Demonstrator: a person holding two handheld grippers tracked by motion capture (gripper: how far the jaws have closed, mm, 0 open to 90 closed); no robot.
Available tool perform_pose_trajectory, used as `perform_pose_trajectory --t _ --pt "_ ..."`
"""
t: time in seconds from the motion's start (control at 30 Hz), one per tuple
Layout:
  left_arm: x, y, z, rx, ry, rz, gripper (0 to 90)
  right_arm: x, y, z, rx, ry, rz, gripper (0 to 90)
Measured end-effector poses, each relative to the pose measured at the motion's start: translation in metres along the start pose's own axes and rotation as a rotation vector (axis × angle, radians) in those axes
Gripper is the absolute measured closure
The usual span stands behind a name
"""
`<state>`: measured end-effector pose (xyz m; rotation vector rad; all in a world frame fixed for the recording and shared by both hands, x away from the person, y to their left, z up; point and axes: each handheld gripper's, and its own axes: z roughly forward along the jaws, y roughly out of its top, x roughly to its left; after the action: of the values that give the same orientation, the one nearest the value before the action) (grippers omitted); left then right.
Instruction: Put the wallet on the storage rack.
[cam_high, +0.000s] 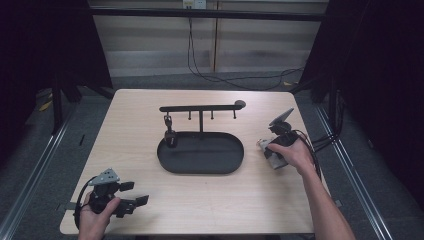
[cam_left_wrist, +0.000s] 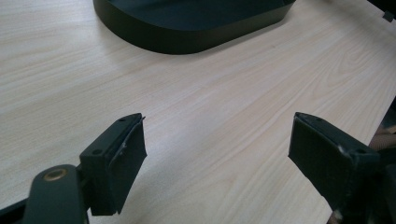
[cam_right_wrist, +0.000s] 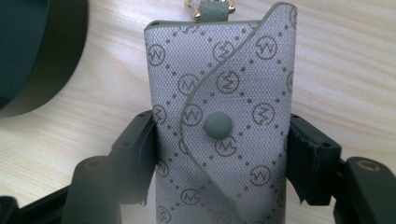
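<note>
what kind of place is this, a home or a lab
Likely a lab recording bay, not a home: a bare wooden table ringed by black curtains, cable loose on the floor, floor rails alongside.

Stood mid-table as the main obstacle: black oval tray (cam_high: 201, 159) with T-shaped hook rack (cam_high: 201, 108), one dark item (cam_high: 170, 135) hanging at its left. Left open: bare wood table (cam_high: 130, 130) along both sides and the near edge, between tray and left gripper (cam_high: 134, 193).
</note>
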<state>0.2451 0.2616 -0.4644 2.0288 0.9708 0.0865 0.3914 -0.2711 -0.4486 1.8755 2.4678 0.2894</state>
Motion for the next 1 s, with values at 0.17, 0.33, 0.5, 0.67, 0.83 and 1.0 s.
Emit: perform_pose_trajectory --t 0.17,0.33,0.5,0.67,0.83,1.0 --pt "0.000 0.000 0.000 -0.001 0.003 -0.005 18.5 -0.002 -0.001 -0.004 -0.011 0.006 0.003 34.0" --pt "0.000 -0.001 0.000 -0.006 -0.002 0.002 18.5 0.001 -0.002 -0.005 -0.014 -0.001 0.000 34.0" --pt "-0.001 0.000 -0.001 -0.013 -0.003 0.000 18.5 0.005 -0.002 -0.011 -0.021 -0.007 -0.012 34.0" --pt "0.000 -0.001 -0.002 -0.012 -0.004 0.001 18.5 0.007 0.002 -0.021 -0.044 -0.005 -0.015 33.9" --pt "0.000 -0.001 -0.002 -0.016 0.000 -0.004 18.5 0.008 0.000 -0.026 -0.054 0.009 -0.014 33.9" --pt "0.002 -0.001 -0.002 -0.007 0.012 -0.007 18.5 0.010 -0.001 -0.033 -0.064 0.024 -0.028 33.9"
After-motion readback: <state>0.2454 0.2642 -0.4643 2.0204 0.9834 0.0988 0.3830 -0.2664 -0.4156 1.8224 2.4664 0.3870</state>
